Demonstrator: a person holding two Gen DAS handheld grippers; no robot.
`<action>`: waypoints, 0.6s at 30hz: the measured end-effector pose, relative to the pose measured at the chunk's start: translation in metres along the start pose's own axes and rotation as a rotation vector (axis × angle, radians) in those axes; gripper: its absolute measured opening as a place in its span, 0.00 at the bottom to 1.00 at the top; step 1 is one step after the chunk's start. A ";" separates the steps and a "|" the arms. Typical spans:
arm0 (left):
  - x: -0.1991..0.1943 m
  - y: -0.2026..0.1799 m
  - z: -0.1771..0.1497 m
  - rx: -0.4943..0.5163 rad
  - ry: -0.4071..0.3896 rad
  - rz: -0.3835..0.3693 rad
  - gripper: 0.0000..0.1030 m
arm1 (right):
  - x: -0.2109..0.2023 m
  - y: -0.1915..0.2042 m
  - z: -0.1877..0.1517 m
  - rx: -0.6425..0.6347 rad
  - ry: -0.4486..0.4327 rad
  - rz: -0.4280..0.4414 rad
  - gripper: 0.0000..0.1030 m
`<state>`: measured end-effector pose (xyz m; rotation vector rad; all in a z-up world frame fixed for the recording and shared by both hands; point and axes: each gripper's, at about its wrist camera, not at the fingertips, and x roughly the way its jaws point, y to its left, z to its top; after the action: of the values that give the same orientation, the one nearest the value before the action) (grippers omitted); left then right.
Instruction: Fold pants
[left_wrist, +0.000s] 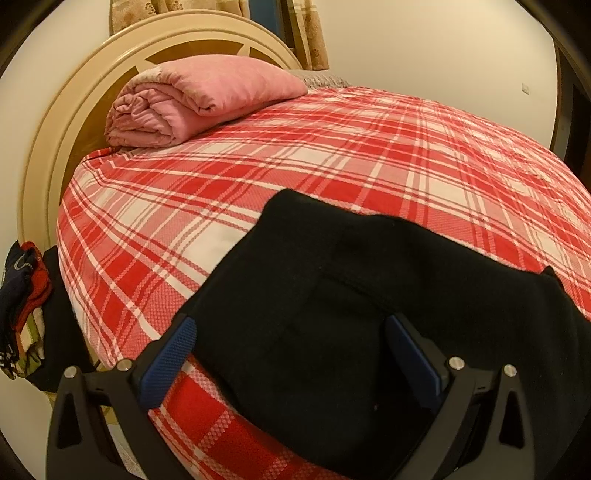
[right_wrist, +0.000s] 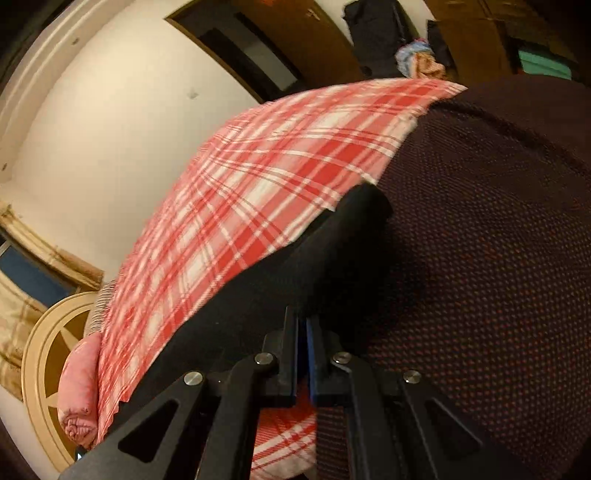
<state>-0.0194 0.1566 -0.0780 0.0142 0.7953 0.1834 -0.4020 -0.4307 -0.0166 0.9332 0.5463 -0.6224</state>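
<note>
Left tongs (left_wrist: 291, 332) released over black pants (left_wrist: 332, 295), right tongs (right_wrist: 303, 332) clenched on them, pink blanket (left_wrist: 199, 103) beyond

A bed (left_wrist: 332, 155) under a red-and-white plaid cover fills the room's middle, its cream arched headboard (left_wrist: 66, 122) set against a pale wall (left_wrist: 424, 40). A rolled pink blanket (left_wrist: 192, 99) lies by the headboard. Patterned beige curtains (left_wrist: 310, 33) hang behind – a strip of dark blue window between them. Clothes (left_wrist: 22, 306) are heaped beside the bed. The right wrist view shows brown wooden wardrobe doors (right_wrist: 469, 37) – warm, yellowish light throughout
</note>
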 end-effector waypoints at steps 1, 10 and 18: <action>0.000 0.000 0.000 0.004 0.000 0.001 1.00 | -0.002 -0.002 0.001 0.011 0.000 -0.013 0.05; 0.000 -0.004 0.003 0.027 -0.001 0.017 1.00 | -0.036 -0.002 0.060 -0.112 -0.126 -0.086 0.05; -0.001 -0.005 0.003 0.019 -0.002 0.034 1.00 | -0.003 -0.025 0.079 -0.121 -0.037 -0.120 0.05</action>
<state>-0.0170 0.1517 -0.0761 0.0455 0.7951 0.2081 -0.4088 -0.5088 0.0099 0.7776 0.6034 -0.7059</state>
